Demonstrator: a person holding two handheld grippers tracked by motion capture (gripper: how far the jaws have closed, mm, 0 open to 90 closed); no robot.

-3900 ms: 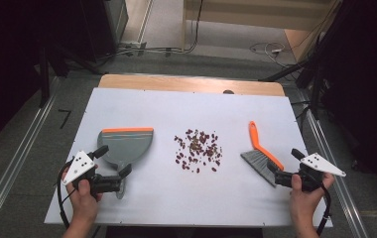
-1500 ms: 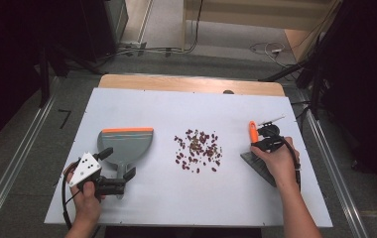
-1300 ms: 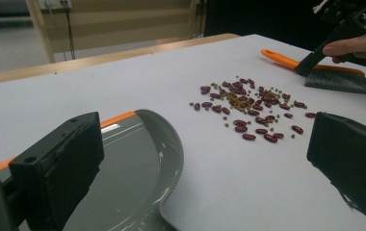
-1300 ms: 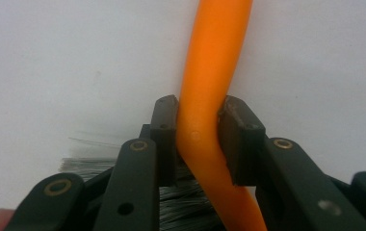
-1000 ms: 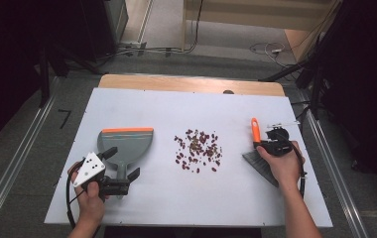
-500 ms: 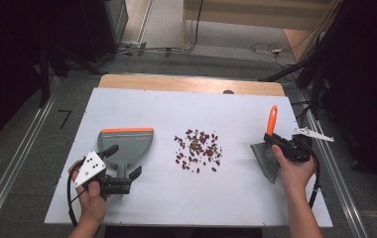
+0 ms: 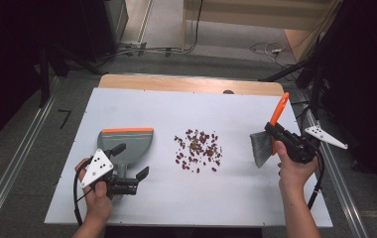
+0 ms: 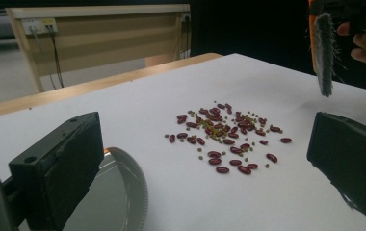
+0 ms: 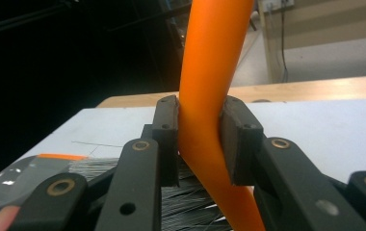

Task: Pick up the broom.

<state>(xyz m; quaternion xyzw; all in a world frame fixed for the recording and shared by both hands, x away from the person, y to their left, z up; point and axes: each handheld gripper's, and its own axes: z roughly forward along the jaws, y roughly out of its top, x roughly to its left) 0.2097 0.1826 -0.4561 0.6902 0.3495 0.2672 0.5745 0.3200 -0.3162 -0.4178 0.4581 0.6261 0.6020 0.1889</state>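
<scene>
A grey dustpan (image 7: 127, 145) with an orange front lip lies on the white table (image 7: 226, 111) at the left. My left gripper (image 7: 131, 161) hovers open at its handle, whose round grey end (image 8: 125, 192) shows beside one jaw. A scatter of red and small green beans (image 7: 199, 148) (image 8: 224, 139) lies mid-table. My right gripper (image 7: 282, 136) (image 9: 202, 130) is shut on the orange handle (image 9: 215, 48) of a brush (image 7: 262, 148), held off the table at the right with the handle pointing up and away. The brush (image 8: 323, 53) hangs bristles down beyond the beans.
A wooden strip (image 7: 191, 83) runs along the table's far edge, with cables and dark floor beyond. The dustpan (image 9: 32, 168) shows far off past the bristles (image 9: 190, 204). Bare white surface surrounds the beans on all sides.
My right gripper went to the brush, shut on its handle and lifted it, swinging it right and upright. My left gripper shifted slightly toward the dustpan's handle and stays open.
</scene>
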